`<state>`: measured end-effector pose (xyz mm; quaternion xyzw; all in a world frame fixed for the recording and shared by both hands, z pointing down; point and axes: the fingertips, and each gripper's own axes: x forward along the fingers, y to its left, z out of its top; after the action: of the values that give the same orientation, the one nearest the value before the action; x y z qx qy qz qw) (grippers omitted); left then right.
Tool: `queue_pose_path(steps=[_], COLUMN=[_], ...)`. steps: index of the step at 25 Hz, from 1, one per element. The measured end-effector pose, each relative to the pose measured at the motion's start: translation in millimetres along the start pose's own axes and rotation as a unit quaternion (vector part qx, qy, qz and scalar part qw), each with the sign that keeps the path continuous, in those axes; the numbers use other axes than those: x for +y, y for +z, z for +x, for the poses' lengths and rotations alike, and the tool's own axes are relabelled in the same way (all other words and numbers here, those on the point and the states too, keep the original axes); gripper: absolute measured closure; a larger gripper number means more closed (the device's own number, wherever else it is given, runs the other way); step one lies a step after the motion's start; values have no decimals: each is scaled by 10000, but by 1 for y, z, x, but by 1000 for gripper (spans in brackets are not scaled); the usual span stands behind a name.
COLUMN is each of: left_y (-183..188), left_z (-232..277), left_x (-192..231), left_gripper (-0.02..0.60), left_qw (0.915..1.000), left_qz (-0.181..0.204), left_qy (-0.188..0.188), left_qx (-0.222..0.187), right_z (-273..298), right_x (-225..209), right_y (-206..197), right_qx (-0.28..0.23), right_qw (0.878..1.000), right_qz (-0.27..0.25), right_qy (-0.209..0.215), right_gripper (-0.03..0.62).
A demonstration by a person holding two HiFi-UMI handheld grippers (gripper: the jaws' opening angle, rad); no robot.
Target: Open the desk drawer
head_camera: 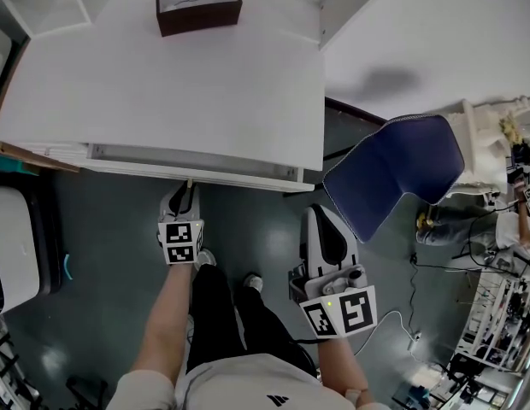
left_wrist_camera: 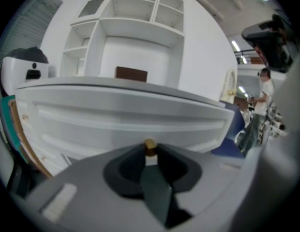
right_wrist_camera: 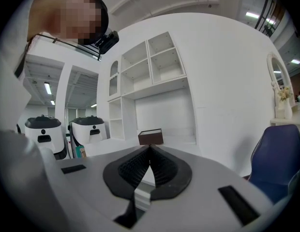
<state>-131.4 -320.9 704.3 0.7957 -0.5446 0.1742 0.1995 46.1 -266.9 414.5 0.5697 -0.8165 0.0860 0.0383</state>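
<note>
Your left gripper [left_wrist_camera: 150, 153] clamped on brass knob [left_wrist_camera: 150, 146] — drawer [left_wrist_camera: 130, 115] looks barely out, most pulling left. Right gripper [right_wrist_camera: 150, 149] jaws together, empty.

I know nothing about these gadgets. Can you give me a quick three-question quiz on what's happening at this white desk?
1. What are the jaws of the left gripper closed on?
A) a pen
B) the brass drawer knob
C) a cloth
2. True or false: the right gripper is gripping something too.
3. Fill in: the dark brown thing at the back of the desk top is an open ____.

Key
1. B.
2. False. Its jaws are together with nothing between them, and it is held away from the desk.
3. box.
</note>
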Motion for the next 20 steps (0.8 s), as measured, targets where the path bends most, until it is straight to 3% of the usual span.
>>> queue_pose_path(steps=[20], left_y=[-40], left_z=[-65], left_x=[-15], left_gripper=[508], left_qw=[9998], left_qz=[-156], left_qy=[90], left_qx=[-50], right_z=[-21], right_x=[18], right_y=[8], right_qx=[-61], right_qw=[9975], right_qz=[-164], right_qy=[678], right_gripper=[592])
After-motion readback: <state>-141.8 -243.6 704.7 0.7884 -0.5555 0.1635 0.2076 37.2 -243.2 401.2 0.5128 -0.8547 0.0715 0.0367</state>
